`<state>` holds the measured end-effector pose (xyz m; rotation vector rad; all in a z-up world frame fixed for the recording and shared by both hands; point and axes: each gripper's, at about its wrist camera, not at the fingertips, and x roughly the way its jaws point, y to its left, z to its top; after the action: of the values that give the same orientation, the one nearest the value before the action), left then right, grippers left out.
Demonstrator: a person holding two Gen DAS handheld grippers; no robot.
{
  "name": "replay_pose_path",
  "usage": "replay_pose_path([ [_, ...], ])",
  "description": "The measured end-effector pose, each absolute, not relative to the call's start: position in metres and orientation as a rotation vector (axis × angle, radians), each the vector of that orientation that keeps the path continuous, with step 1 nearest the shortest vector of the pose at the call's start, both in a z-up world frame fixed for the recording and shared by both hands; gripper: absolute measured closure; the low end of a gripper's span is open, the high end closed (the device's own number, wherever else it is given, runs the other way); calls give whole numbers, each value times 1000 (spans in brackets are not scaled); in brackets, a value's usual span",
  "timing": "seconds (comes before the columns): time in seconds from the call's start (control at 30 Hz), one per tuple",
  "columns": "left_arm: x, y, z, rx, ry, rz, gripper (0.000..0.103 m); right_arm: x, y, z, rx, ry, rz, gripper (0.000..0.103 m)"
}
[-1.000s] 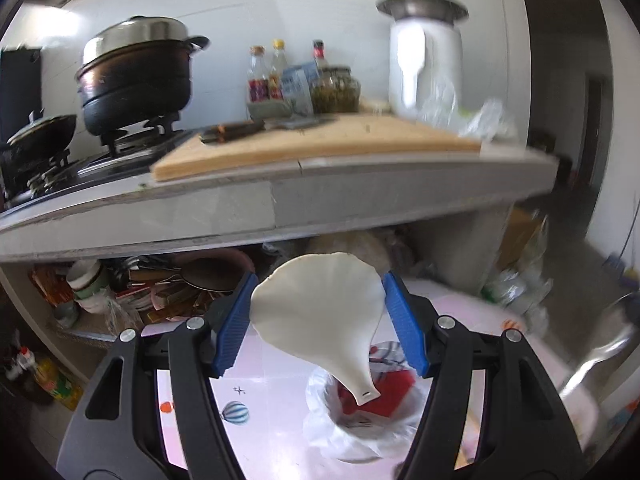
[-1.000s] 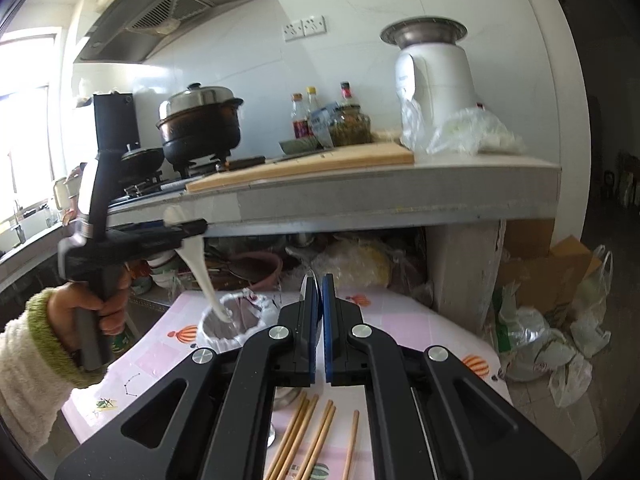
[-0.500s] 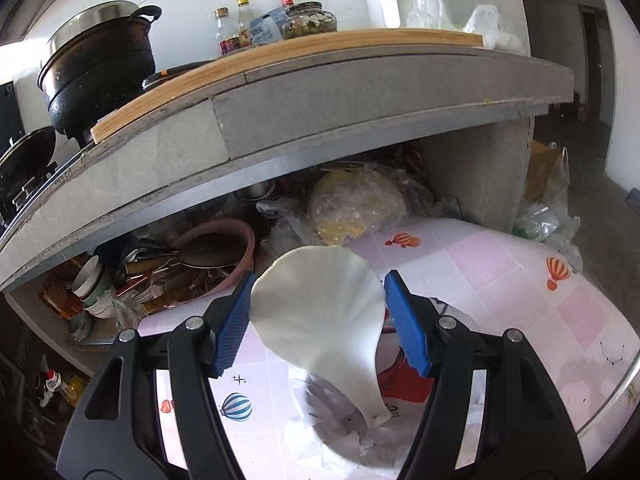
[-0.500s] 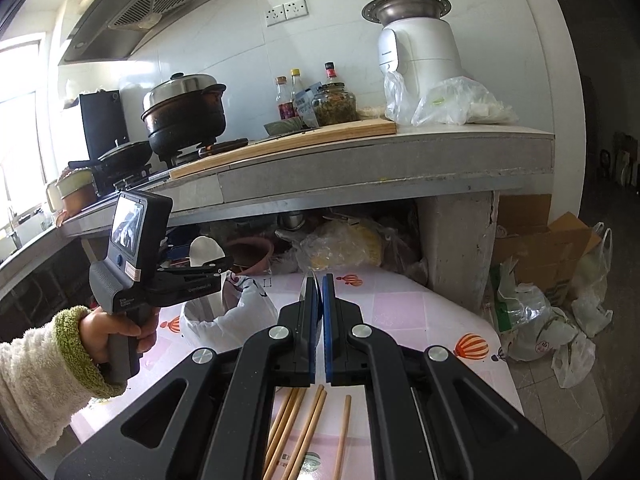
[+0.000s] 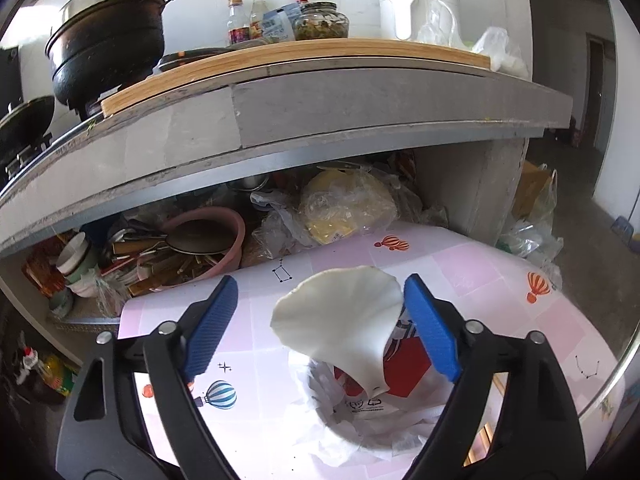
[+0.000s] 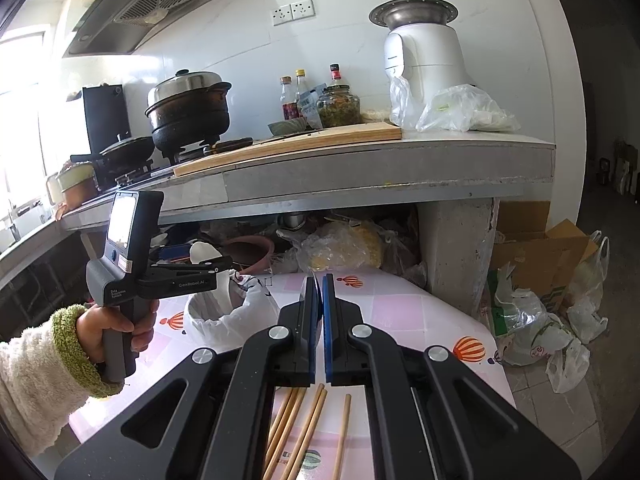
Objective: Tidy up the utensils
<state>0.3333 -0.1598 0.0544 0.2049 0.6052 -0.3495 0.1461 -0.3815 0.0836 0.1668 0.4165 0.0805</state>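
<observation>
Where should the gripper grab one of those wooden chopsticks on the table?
Take the lone chopstick near its middle, from straight above, fingers closing across its width. It lies flat on the table, slightly apart from the bunched chopsticks, so there seems room either side. The right gripper must open first.

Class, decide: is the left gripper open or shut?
Open: the left gripper has blue pads spread, with gaps beside the white spoon.

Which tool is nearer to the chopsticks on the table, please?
Right. The right tool hovers directly over the chopsticks, shut and empty. The left tool is off to the side, open around the spoon over the cup.
</observation>
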Motion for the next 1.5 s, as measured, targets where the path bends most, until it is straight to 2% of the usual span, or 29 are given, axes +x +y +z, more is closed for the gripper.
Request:
replay_pose_path([
  [0.27, 333, -160, 51, 202, 634, -373, 19, 145, -377, 87, 160, 418, 78, 100],
  [0.43, 334, -161, 48, 188, 662, -391, 13, 144, -376, 87, 153, 418, 77, 100],
  [0.77, 334, -149, 57, 119, 670, -392, 13, 143, -379, 92, 164, 418, 78, 100],
  [1.13, 293, -76, 90, -35, 574, -346, 11, 177, -361, 146, 118, 318, 148, 100],
  [1.3, 262, -34, 81, -67, 571, -299, 11, 223, -327, 150, 36, 353, 194, 100],
  [1.5, 222, 8, 52, -72, 606, -232, 11, 278, -288, 129, -79, 430, 201, 100],
])
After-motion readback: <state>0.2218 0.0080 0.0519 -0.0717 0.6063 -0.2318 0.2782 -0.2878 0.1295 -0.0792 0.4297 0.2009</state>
